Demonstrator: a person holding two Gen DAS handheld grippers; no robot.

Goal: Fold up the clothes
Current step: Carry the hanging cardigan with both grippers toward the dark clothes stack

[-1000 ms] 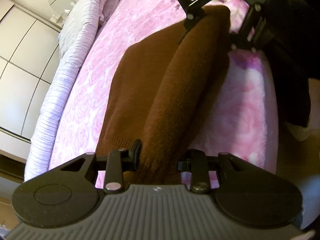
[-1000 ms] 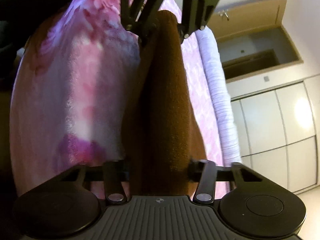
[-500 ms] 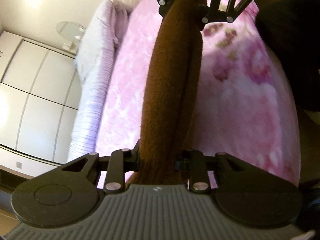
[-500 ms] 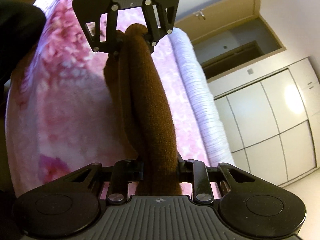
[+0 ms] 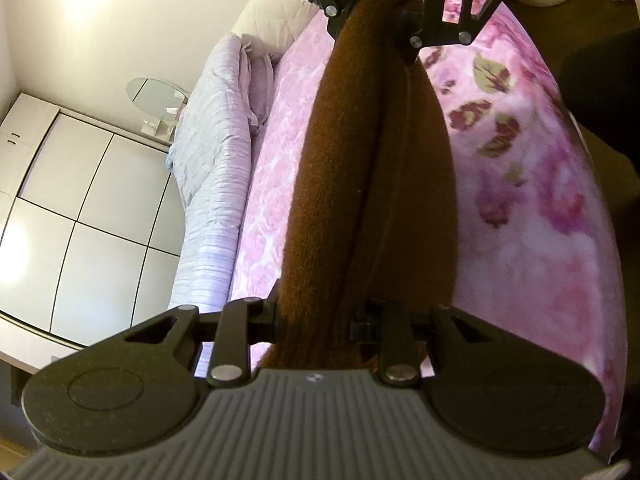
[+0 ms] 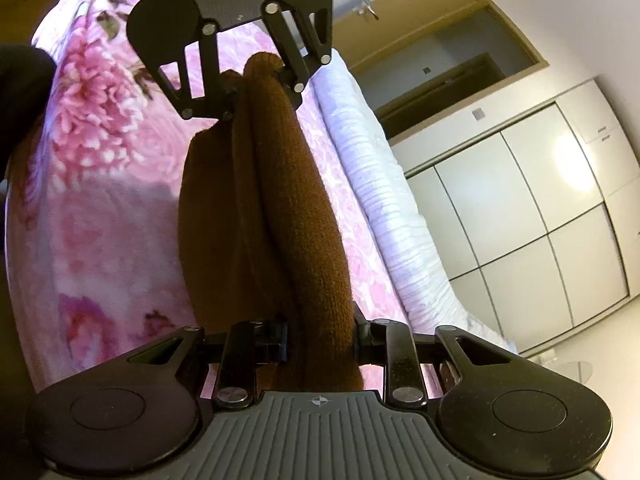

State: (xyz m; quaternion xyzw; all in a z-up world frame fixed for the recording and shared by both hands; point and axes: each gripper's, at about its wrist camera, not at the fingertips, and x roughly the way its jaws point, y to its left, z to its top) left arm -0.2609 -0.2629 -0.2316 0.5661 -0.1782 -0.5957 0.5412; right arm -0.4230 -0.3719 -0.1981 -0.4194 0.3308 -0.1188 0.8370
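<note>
Item: brown sweater, strung taut between my left claw and right claw, each pinching an end, above the pink blanket; step, mid-fold carry; next, I judge, lowering evenly.

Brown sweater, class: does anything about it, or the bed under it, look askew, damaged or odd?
Nothing is damaged or spilled. The sweater is bunched into a rope-like roll rather than lying flat, stretched between the left hand-held gripper and right hand-held gripper above the pink floral blanket.
</note>
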